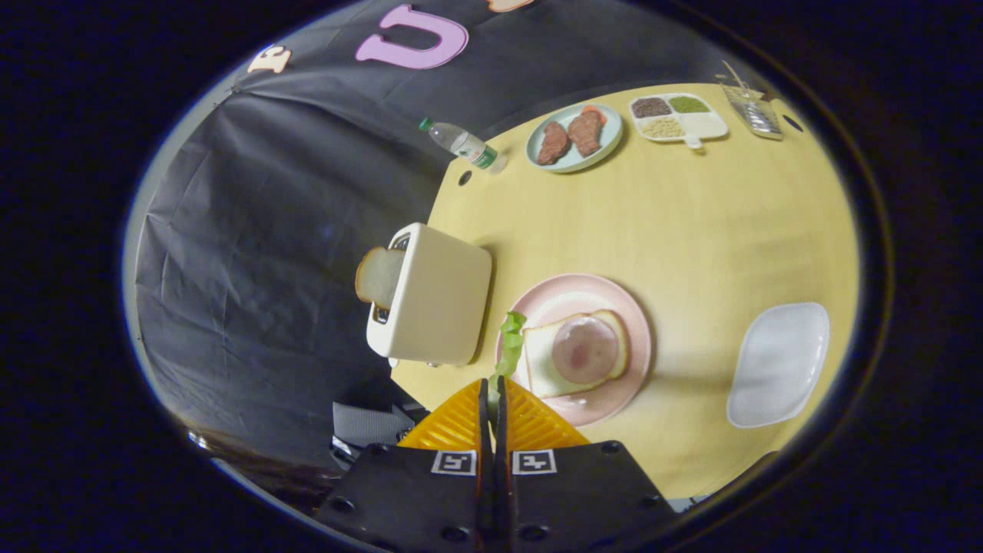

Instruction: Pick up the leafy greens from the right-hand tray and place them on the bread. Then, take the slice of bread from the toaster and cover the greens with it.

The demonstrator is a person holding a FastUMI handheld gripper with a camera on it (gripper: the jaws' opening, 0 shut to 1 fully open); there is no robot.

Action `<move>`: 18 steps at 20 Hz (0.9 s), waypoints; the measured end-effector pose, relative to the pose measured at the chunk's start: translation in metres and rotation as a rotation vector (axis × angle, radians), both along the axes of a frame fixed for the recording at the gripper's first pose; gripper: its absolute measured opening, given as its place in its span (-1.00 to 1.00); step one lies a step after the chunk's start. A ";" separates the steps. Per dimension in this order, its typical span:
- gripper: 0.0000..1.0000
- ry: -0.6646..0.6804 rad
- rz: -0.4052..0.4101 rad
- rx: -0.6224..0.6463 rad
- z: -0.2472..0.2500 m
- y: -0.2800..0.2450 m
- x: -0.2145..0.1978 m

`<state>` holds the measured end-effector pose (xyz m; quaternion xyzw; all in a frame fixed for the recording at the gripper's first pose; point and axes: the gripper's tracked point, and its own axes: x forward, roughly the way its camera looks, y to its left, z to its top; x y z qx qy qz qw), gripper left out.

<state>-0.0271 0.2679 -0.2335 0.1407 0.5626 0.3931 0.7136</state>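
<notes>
Gripper: the gripper (pixel 492 395) has its fingers closed together on the lower end of the leafy greens (pixel 510 339) — the leaf is pinched between them and hangs out ahead of the tips.

Greens: held above the table, over the near rim of the pink plate (pixel 633 322), just beside the edge of the bread and not yet on it.

Bread on plate: one slice of bread (pixel 541 361) lies flat on the pink plate with a round slice of ham (pixel 585 349) on top (the ham covers most of the slice).

Toaster: the toaster (pixel 438 299) stands just beside the plate, with the second slice of bread (pixel 378 275) sticking out of its slot.

Right-hand tray: the white tray (pixel 779 365) sits on the far side of the plate from the toaster, well apart from the fingers.

Elsewhere on the table: a blue plate with meat (pixel 574 137), a divided dish (pixel 679 117) and a water bottle (pixel 463 144) lie far beyond the plate.

Step in hand: carrying the greens to the bread — the pick-up looks done, the placing is not.

Next move: probably shift the leaf across so that it hangs over the ham, lower it, then let the fingers part so that it lies flat on the slice. The leaf is limp and may drape off the edge, so centring it matters.
</notes>
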 end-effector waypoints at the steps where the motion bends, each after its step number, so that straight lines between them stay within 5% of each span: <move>1: -0.93 0.003 0.005 -0.002 -0.007 0.010 0.000; 12: -0.90 -0.052 -0.041 -0.293 -0.090 -0.015 0.042; 18: -0.75 -0.175 0.035 -0.433 -0.108 -0.040 0.040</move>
